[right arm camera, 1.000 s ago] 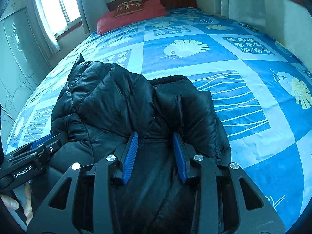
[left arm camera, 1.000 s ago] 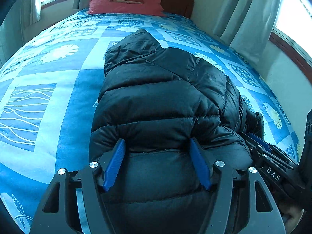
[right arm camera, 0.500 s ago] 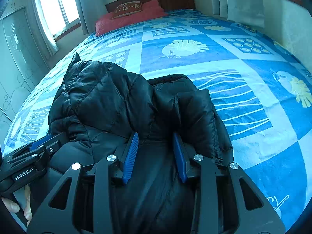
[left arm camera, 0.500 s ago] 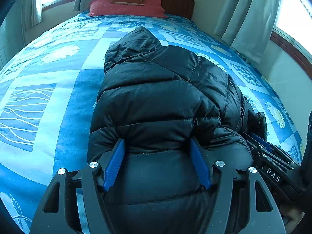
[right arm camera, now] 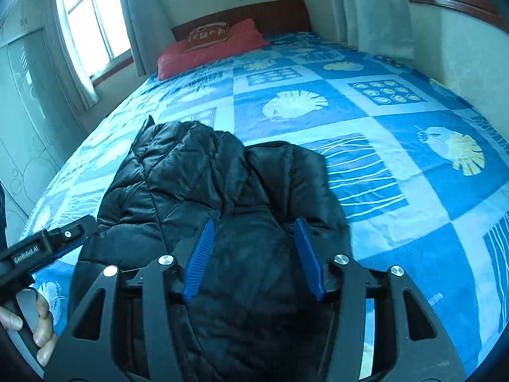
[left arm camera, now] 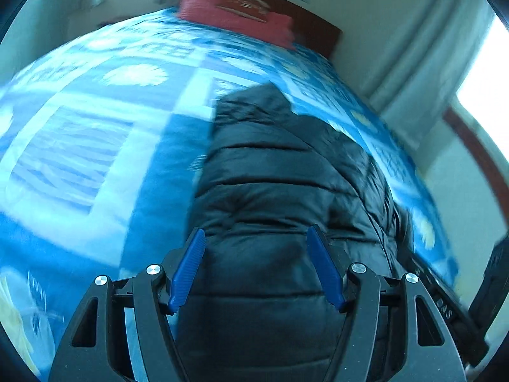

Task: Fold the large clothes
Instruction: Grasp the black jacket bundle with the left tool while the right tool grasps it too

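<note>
Clearly, "GenRobot.AI" reads on my left gripper (right arm camera: 47, 248) at nine o'clock; both it and my right gripper (right arm camera: 253, 254) gape over the black jacket (right arm camera: 203, 184), bedspread (right arm camera: 397, 159) bare toward two o'clock.

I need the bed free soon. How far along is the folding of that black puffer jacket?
Partly done. The black puffer jacket already lies in a narrowed bundle on the blue bedspread, its right side turned inward. In hand: the left hand-held gripper and right hand-held gripper both stand open over its near end, which fills the gap between their fingers. Left: folding that near end up toward the hood.
</note>
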`<act>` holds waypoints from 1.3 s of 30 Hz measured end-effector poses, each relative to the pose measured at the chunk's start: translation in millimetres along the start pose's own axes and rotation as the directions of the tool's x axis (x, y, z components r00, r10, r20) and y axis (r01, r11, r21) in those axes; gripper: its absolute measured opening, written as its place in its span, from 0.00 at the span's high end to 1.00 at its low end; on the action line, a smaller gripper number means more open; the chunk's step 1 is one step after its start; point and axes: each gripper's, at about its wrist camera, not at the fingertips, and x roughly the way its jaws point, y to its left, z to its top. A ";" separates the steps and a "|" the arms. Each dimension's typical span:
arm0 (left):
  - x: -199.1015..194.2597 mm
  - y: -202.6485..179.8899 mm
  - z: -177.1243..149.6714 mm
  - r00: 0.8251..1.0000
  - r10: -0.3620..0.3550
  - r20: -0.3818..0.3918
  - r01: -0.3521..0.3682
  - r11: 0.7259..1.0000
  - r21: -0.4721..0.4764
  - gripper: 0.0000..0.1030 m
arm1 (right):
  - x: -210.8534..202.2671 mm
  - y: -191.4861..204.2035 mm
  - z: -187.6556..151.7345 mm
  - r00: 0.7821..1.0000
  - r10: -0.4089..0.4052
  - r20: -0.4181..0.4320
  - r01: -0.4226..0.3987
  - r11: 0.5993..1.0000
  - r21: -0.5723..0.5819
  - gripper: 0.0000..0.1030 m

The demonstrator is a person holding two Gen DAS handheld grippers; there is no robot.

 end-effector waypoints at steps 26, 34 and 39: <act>51.0 73.1 -27.4 0.940 -0.337 -0.052 0.252 0.788 -0.561 0.15 | 67.6 -79.1 -23.6 0.913 0.391 -0.114 -0.305 0.843 0.444 0.11; 52.3 68.9 -26.9 0.930 -0.358 -0.077 0.265 0.803 -0.534 0.17 | 70.2 -73.9 -31.8 0.876 0.474 -0.085 -0.379 0.787 0.487 0.40; 45.5 68.1 -22.4 0.918 -0.391 -0.073 0.303 0.807 -0.507 0.20 | 56.7 -62.2 -31.0 0.878 0.477 -0.037 -0.410 0.791 0.453 0.54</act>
